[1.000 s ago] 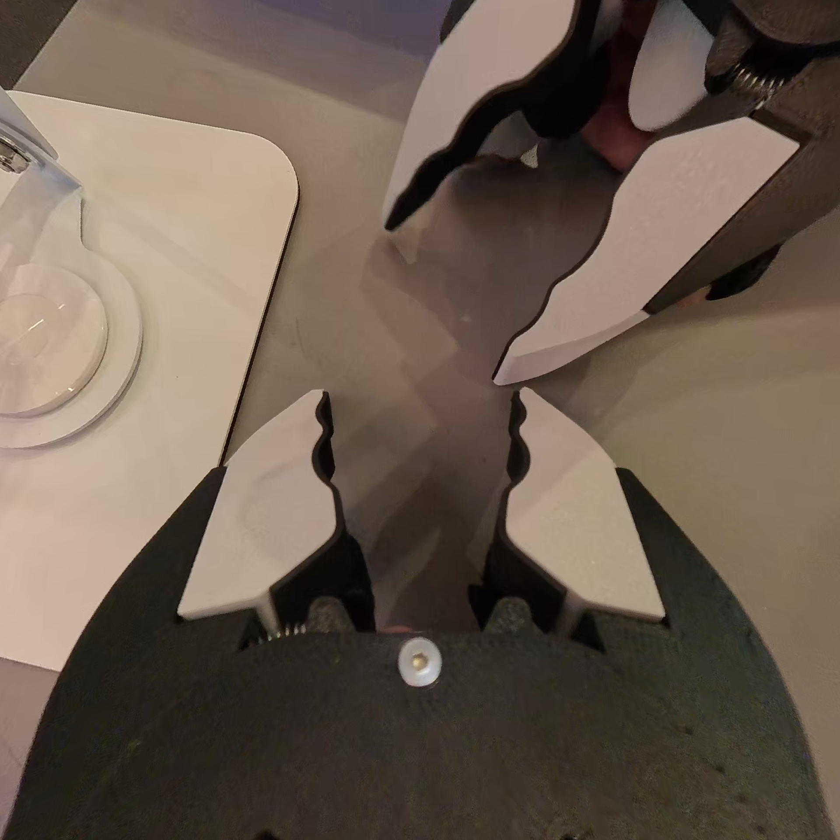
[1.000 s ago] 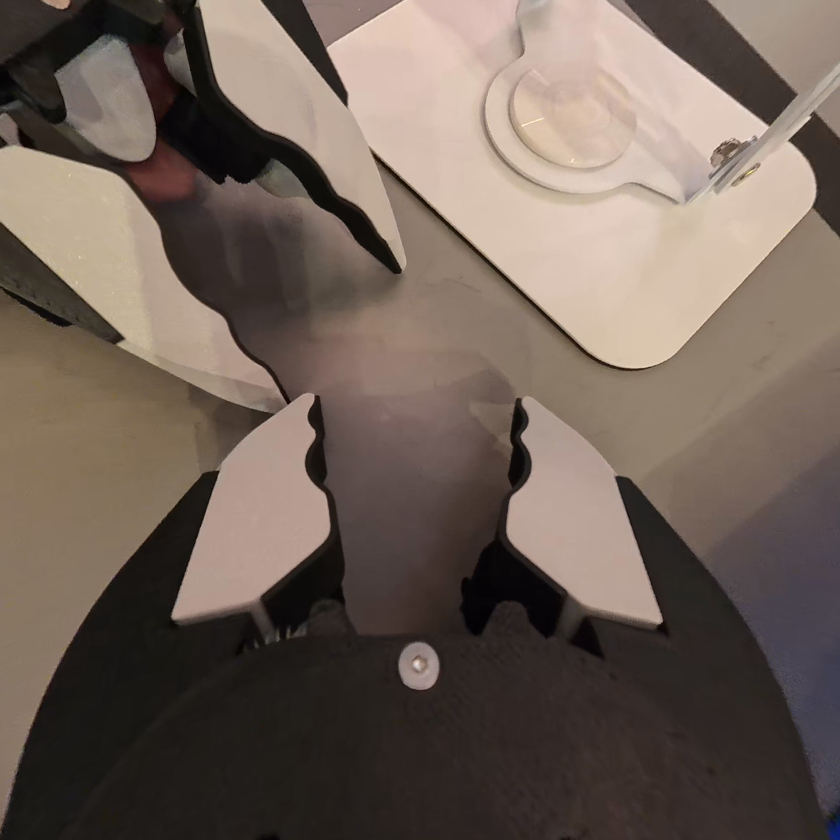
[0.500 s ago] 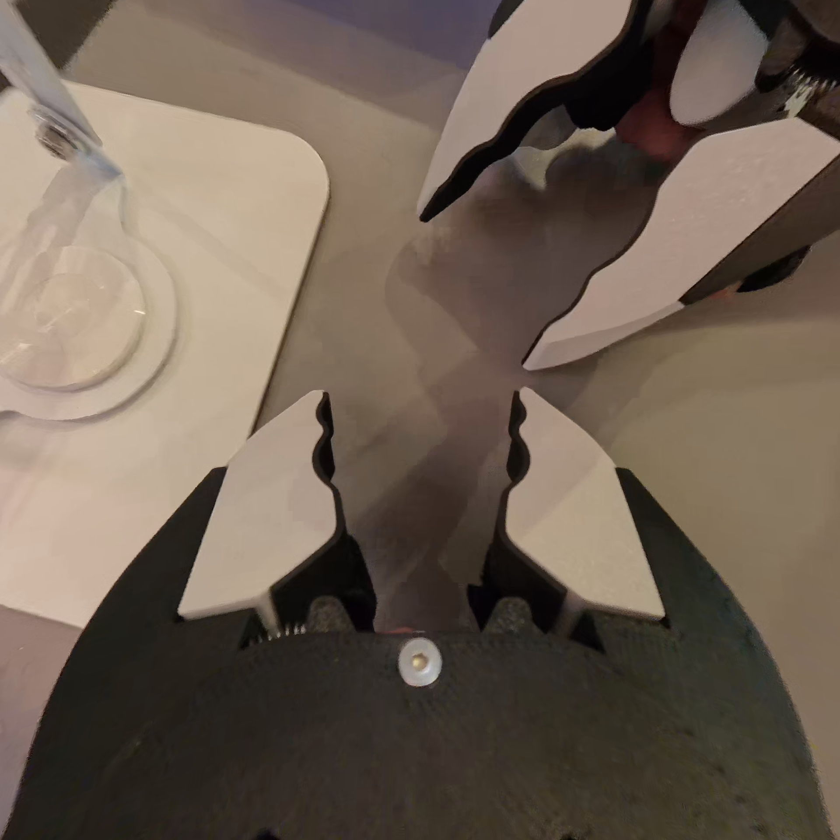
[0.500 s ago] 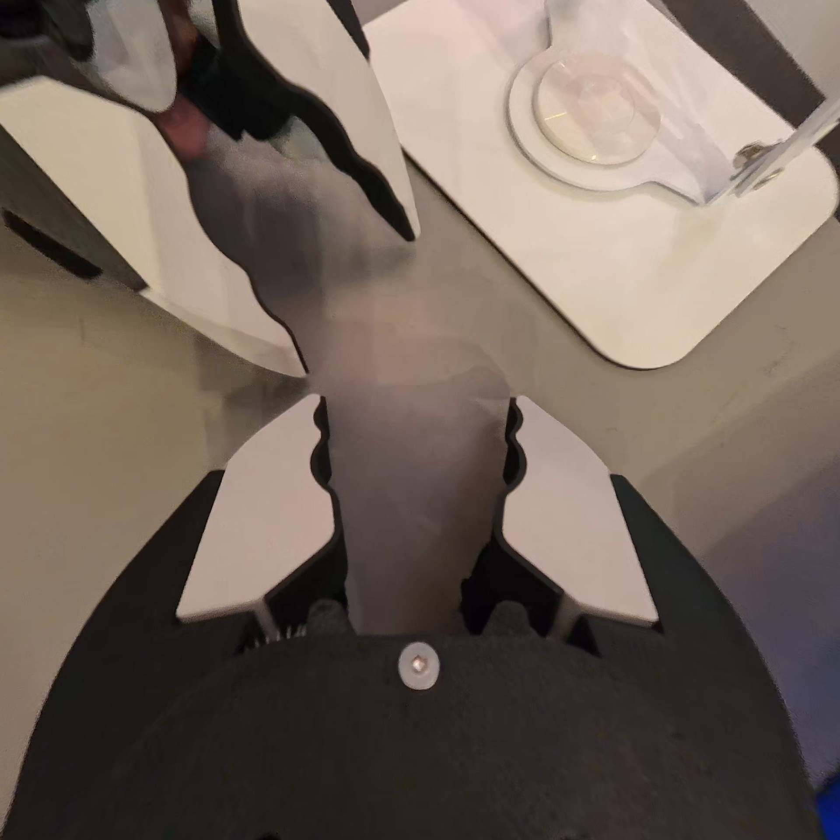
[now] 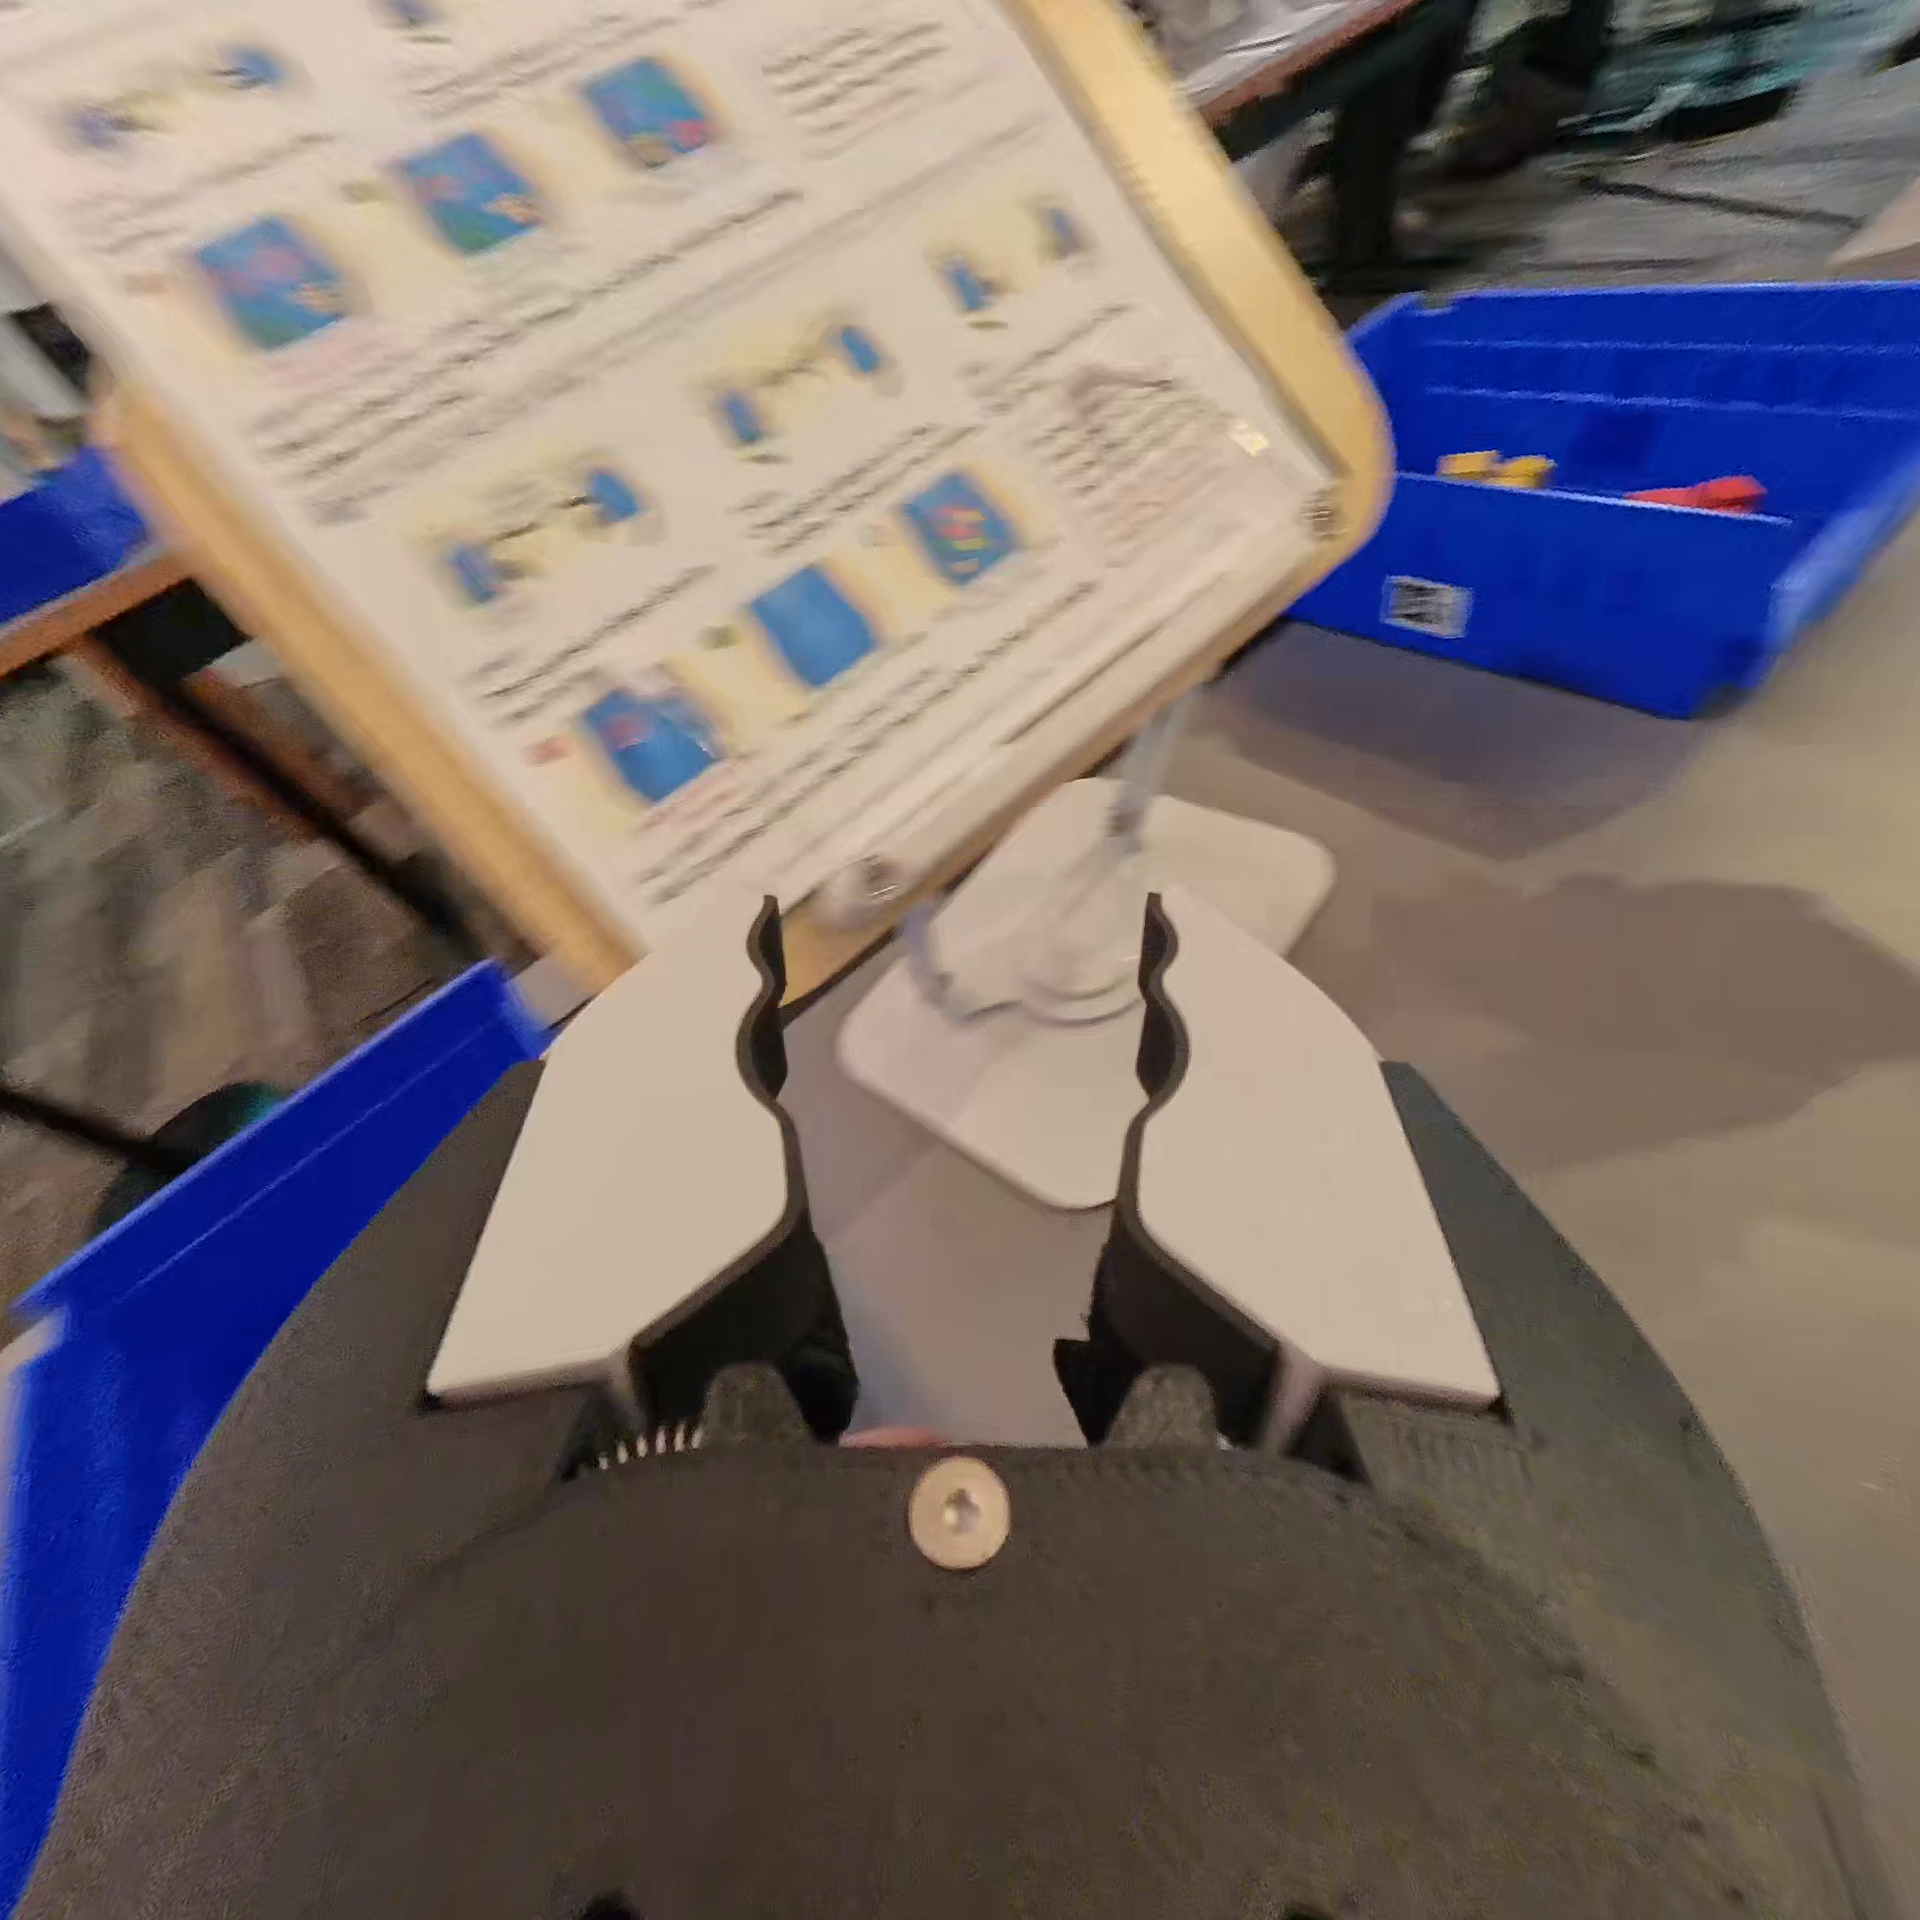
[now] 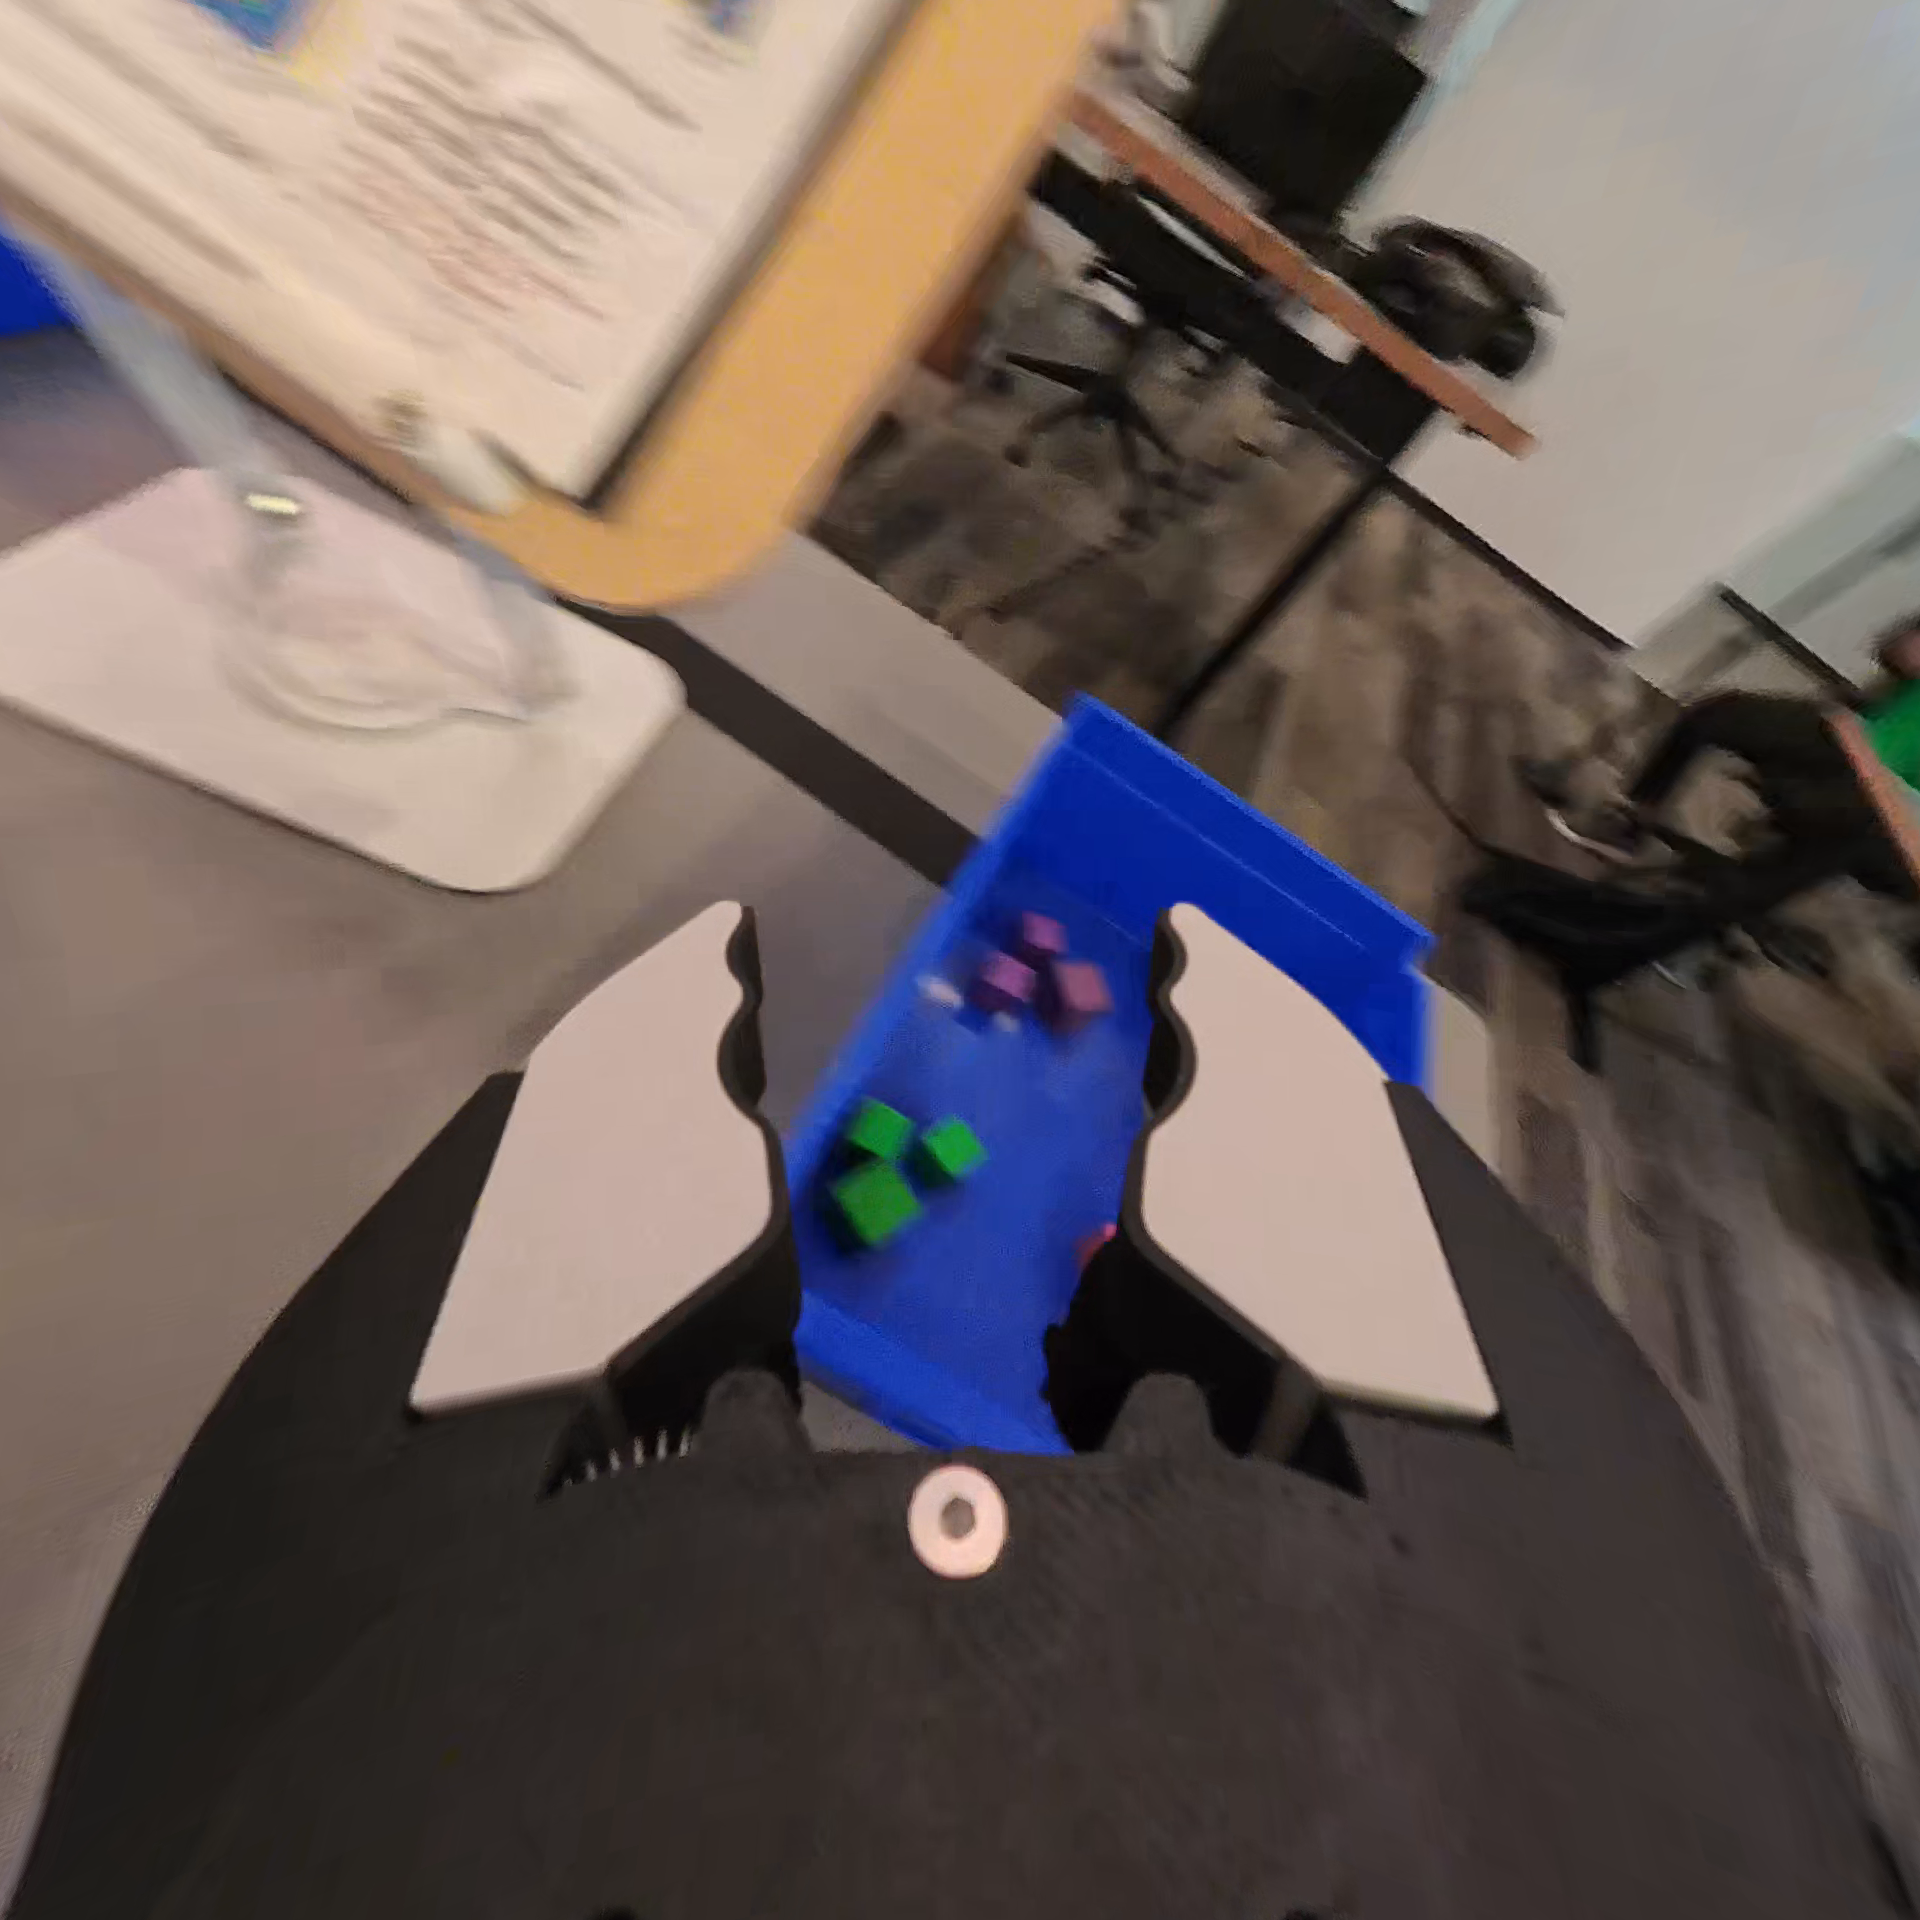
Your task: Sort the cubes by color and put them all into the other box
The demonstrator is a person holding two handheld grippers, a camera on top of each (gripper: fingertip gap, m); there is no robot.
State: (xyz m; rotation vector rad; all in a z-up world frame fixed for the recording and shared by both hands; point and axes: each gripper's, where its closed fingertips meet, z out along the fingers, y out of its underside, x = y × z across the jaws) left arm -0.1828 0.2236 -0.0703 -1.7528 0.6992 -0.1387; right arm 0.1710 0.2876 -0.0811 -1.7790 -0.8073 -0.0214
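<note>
You have lifted and swung both grippers: a second ago each looked straight down at bare worktop [image 5: 1558, 1195] with the other gripper crossing its view, and now each looks out over the scene, with motion blur in both views. Neither gripper shows in the other's view any more.

Your left gripper [image 5: 961, 925] has its jaws apart with nothing between them. Straight ahead at 12 o'clock is the sign stand [image 5: 1081, 997], its tilted instruction board [image 5: 644, 416] filling the view from 10 to 12. A blue box [image 5: 1621, 582] sits well apart at 2 o'clock, with yellow and red pieces showing over a divider; another blue box rim [image 5: 239, 1226] lies close at 8 o'clock.

Your right gripper [image 6: 956, 925] is also spread wide and empty. Between its fingers, farther off, a blue box [image 6: 1226, 862] holds green cubes [image 6: 894, 1169] grouped near you and purple cubes [image 6: 1034, 971] grouped beyond them. A reddish bit shows by the right finger, too hidden to name.

I judge this as a shift from idle to approach: no cube is held yet, and the right gripper is lined up on the cubes.
</note>
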